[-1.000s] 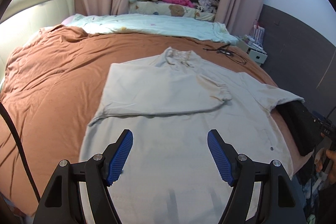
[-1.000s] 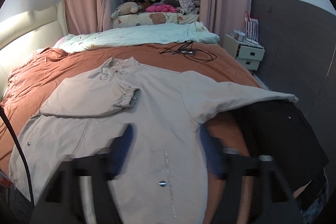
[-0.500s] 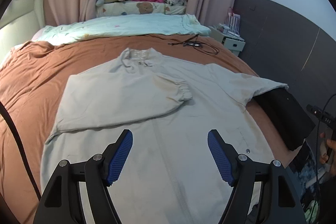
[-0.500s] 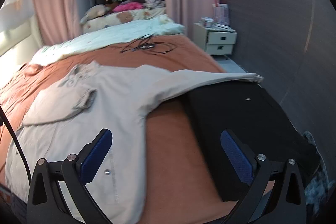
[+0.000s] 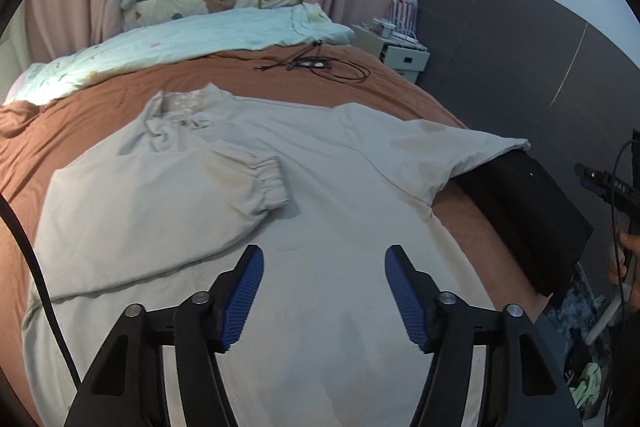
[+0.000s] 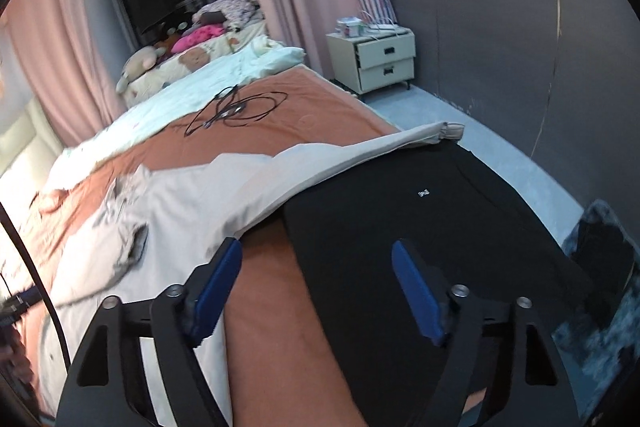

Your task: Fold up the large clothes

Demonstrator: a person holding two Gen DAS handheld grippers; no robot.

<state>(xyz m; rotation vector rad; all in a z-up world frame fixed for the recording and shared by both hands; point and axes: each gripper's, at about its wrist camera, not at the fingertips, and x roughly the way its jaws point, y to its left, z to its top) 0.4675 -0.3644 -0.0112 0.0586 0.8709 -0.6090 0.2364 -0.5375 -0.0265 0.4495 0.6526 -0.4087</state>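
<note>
Hovering empty, jaws just narrowed, left gripper (image 5: 323,291) and right gripper (image 6: 316,287) near jacket (image 5: 340,179).

A: Where does the jacket (image 5: 320,187) lie?

B: Spread flat on the bed (image 5: 100,115), collar toward the quilt (image 5: 180,43) at the far end. Its one sleeve (image 5: 160,203) is folded across the chest; the other sleeve (image 6: 360,155) stretches out over a folded garment (image 6: 420,227) at the bed's right edge.

A: And behind?

B: A cable (image 6: 240,107) lies on the sheet between collar and quilt. The nightstand (image 6: 384,59) stands on the floor to the right, against the wall.
</note>
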